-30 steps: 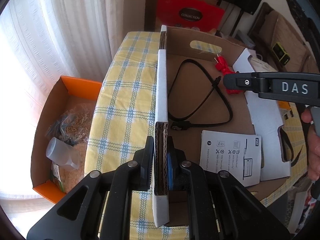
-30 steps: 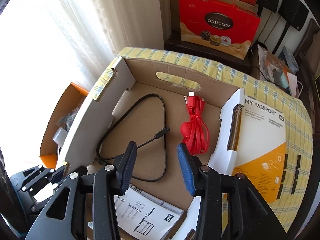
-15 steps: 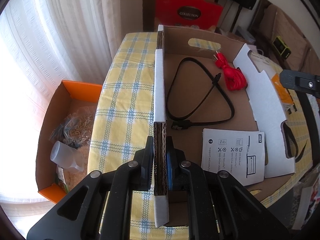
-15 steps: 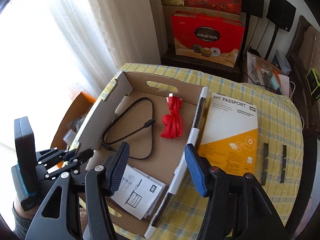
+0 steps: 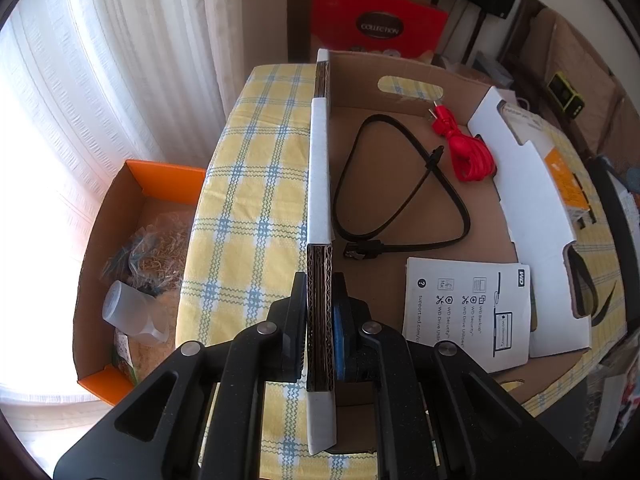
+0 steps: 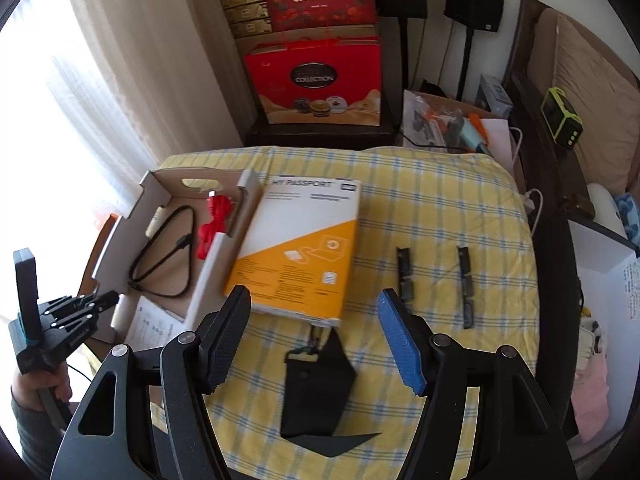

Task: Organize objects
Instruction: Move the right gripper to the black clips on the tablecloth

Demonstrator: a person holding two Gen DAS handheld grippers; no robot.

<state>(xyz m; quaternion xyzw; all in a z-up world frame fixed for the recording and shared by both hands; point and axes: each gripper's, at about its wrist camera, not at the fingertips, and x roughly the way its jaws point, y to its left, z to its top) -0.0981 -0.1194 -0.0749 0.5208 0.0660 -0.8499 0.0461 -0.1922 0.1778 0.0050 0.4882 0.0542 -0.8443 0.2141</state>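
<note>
Corrugated cardboard fills the centre of your left wrist view: your left gripper (image 5: pixel 320 320) is pinched on the side wall of the open cardboard box (image 5: pixel 320 184), one finger outside it and the blue-padded one inside. On the box floor you see a looped black cable (image 5: pixel 404 196) in the middle, a bundled red cable (image 5: pixel 466 152) toward the upper right, and a white WD leaflet (image 5: pixel 466 312) at lower right, just beside the black cable's plug. The white-faced far wall of the box stands between these and the rest of the yellow checked tablecloth (image 5: pixel 248 184). Lower left of that frame, off the table, sits an orange carton (image 5: pixel 160 176) with a clear plastic bottle (image 5: pixel 132 312) lying in it. In your right wrist view, your right gripper (image 6: pixel 312 340) hangs spread wide and holds nothing, above a black pouch (image 6: pixel 316 392) lying low in the frame's centre. Just beyond the pouch lies the white-and-orange My Passport box (image 6: pixel 304 240), flat against the cardboard box's right wall. Two black strips (image 6: pixel 404 276) lie side by side, apart, to the right of centre. A red Collection gift bag (image 6: pixel 316 80) stands behind the table, top centre.
</note>
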